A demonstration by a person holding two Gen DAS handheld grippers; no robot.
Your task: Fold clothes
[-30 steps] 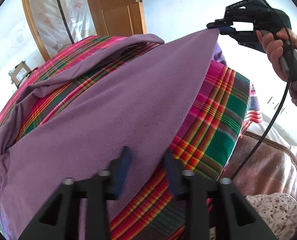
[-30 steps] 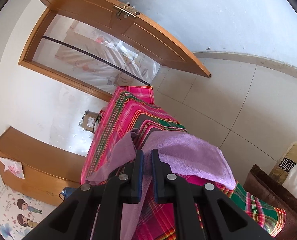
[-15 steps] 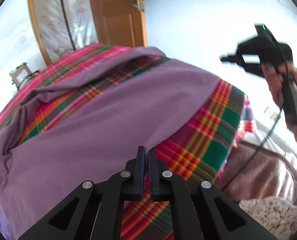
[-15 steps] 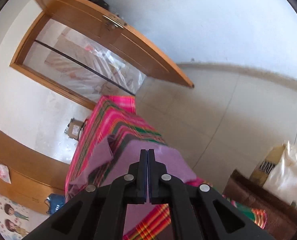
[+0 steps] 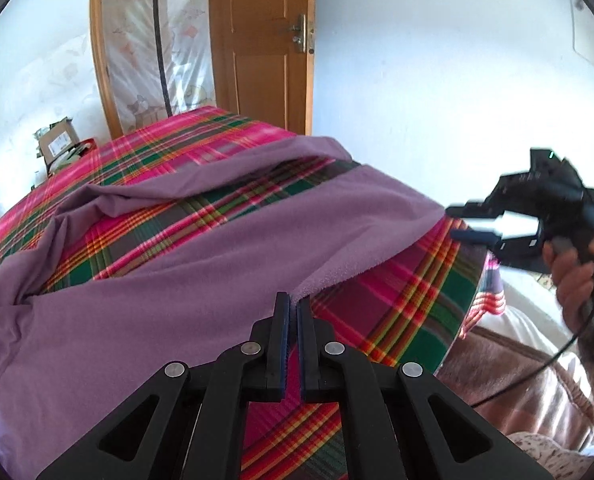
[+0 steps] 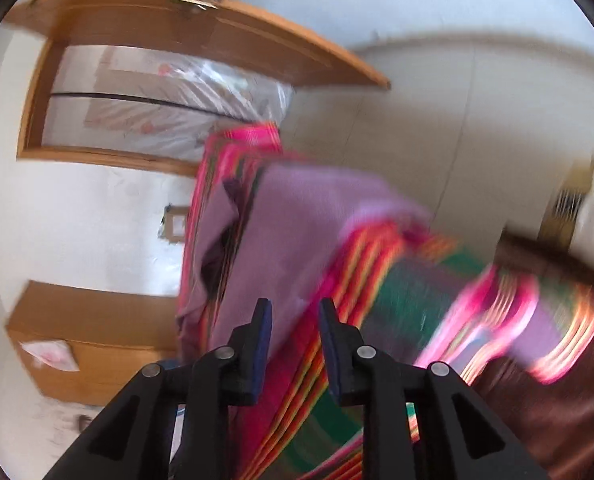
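A purple garment [image 5: 177,300] lies spread over a bed covered by a pink, green and orange plaid blanket [image 5: 417,304]. My left gripper [image 5: 293,306] is shut on the garment's near edge, which rises to a point at its tips. At the bed's right side a hand holds my right gripper [image 5: 463,224], just off the garment's far right corner. Its jaws are opening and grip nothing. The blurred right wrist view shows the right gripper [image 6: 295,312] with jaws apart above the purple garment [image 6: 289,216] and the plaid blanket [image 6: 409,300].
A wooden door [image 5: 261,52] and a plastic-wrapped panel [image 5: 153,52] stand behind the bed. A cardboard box [image 5: 57,146] sits at far left. A brown blanket [image 5: 497,364] lies right of the bed. A wooden cabinet [image 6: 85,340] stands by the wall.
My left gripper shut on the garment's near edge and rose a little. My right gripper let go of the raised far corner, which dropped onto the bed; it sank and its jaws parted.
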